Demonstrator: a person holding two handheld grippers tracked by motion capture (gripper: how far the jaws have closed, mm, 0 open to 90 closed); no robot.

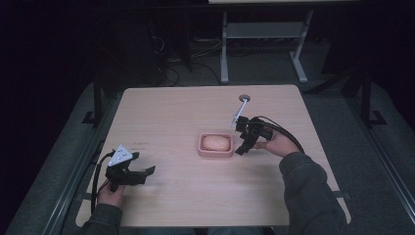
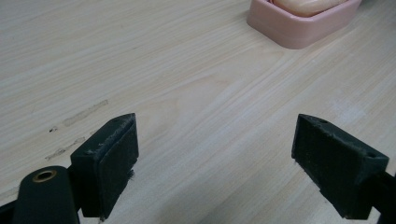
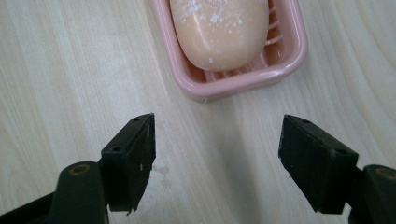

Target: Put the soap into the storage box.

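Note:
A pink soap dish (image 1: 215, 153) sits near the middle of the wooden table, with a peach bar of soap (image 1: 216, 142) lying in it. My right gripper (image 1: 242, 148) hovers just to the right of the dish, open and holding nothing. In the right gripper view the dish (image 3: 289, 56) and the soap (image 3: 219, 30) lie just beyond the spread jaws of my right gripper (image 3: 217, 161). My left gripper (image 1: 146, 171) rests near the front left of the table, open and empty. In the left gripper view my left gripper (image 2: 215, 158) stands over bare wood, and the dish (image 2: 299, 28) shows at the top right.
The wooden table (image 1: 166, 112) has a round cable hole (image 1: 244, 98) near its far edge. A white desk frame (image 1: 264, 44) stands on the floor behind the table. Faint scuff marks (image 2: 84, 114) lie on the wood near my left gripper.

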